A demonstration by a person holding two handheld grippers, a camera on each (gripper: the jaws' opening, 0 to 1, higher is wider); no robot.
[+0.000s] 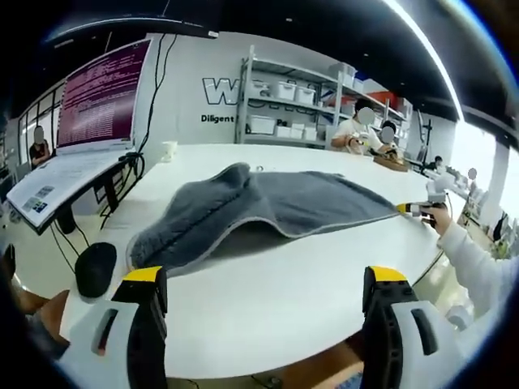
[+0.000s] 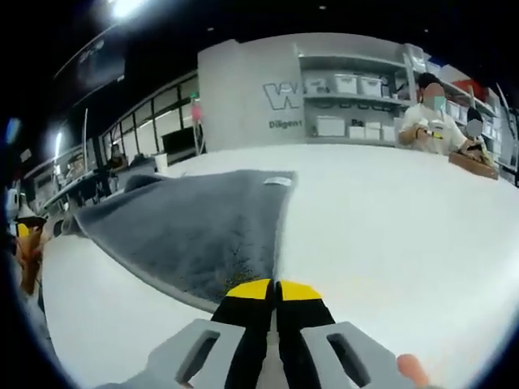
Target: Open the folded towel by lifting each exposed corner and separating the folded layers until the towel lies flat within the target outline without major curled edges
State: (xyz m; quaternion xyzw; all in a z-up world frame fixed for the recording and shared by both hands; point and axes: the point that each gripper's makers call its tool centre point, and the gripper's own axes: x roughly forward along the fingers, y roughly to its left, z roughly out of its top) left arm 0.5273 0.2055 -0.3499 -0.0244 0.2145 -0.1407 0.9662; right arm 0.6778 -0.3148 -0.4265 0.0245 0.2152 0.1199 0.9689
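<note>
Right gripper view: right tool (image 2: 275,290) pinches the towel (image 2: 195,231) corner; left tool (image 1: 263,279) gapes empty, short of it.

monitor (image 1: 101,96) – shelves (image 1: 285,101) (bins) | mouse (image 1: 96,268) | cup (image 1: 169,150)

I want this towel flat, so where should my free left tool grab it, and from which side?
Judging from the left gripper view, take the towel at its near rolled hem, where the edge arches off the table. Come in low from your own side. The left tool is open; the right tool already pinches the far corner.
</note>
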